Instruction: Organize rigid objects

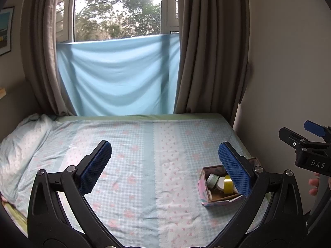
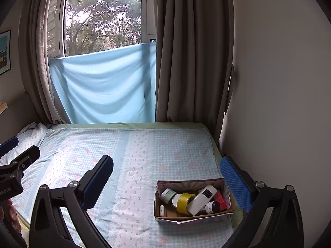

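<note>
- Both tongs, left [image 1: 164, 161] and right [image 2: 166, 177], gape empty above the bed [image 2: 144, 144].
- Cardboard box [image 2: 165, 218] near the bed's right edge; leaning white remote [image 2: 203, 199] might tip out.

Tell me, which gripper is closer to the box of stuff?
The right gripper, probably. The small patterned cardboard box lies almost between its open fingers, while the open left gripper sees it off to its right.

I see the box [image 2: 193, 217] on the bed [image 2: 144, 155], near its right edge by the wall [image 2: 279, 103]. In it: tape roll [image 2: 184, 202] centre, jar [image 2: 168, 194] left, remote [image 2: 202, 199] right. Pillow [image 1: 22, 144] lies far left; window [image 2: 103, 16] behind.
</note>
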